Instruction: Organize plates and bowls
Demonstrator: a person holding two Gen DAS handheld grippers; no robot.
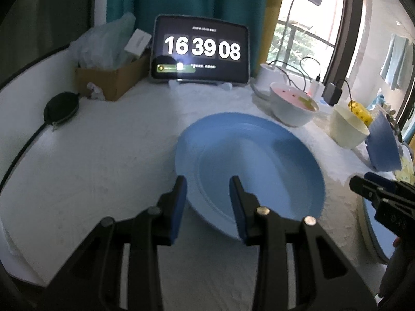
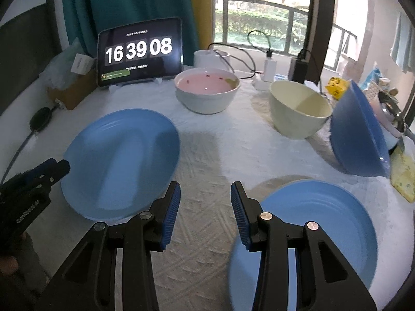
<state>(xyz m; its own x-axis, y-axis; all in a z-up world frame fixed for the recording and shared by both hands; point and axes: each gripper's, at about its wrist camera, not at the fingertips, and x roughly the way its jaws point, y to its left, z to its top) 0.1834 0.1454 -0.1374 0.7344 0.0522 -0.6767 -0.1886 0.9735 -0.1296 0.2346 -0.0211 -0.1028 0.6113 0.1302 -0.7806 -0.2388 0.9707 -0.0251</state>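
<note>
Room: daylight comes through a window (image 2: 262, 18) with a railing and greenery outside; a teal curtain (image 2: 135, 2) hangs behind the far edge.
Surface: white textured cloth (image 2: 212, 155) covers it from edge to edge.
Far side: a tablet (image 2: 140, 51) showing 16 39 08 stands upright, with a cardboard box (image 1: 111, 80) of packaging to its left and chargers with black cables (image 2: 269, 67) to its right.
Left hand-held gripper (image 1: 208, 207): jaws apart with nothing clamped between them; its blue pads reach over the near rim of a blue plate (image 1: 259, 160), and whether they touch it I cannot tell.
Right hand-held gripper (image 2: 206, 212): jaws apart and empty, bare cloth between them.
Second blue plate (image 2: 324, 223): lies flat just right of the right hand-held gripper, partly under its right finger.
Bowls: ahead of the right hand-held gripper stand a white bowl with a pink inside (image 2: 207, 90) and a cream bowl (image 2: 298, 108); far right, a blue bowl (image 2: 360, 129) is tipped on its side.
Left edge: a black zip pouch (image 1: 61, 107) lies well left of the left hand-held gripper.
</note>
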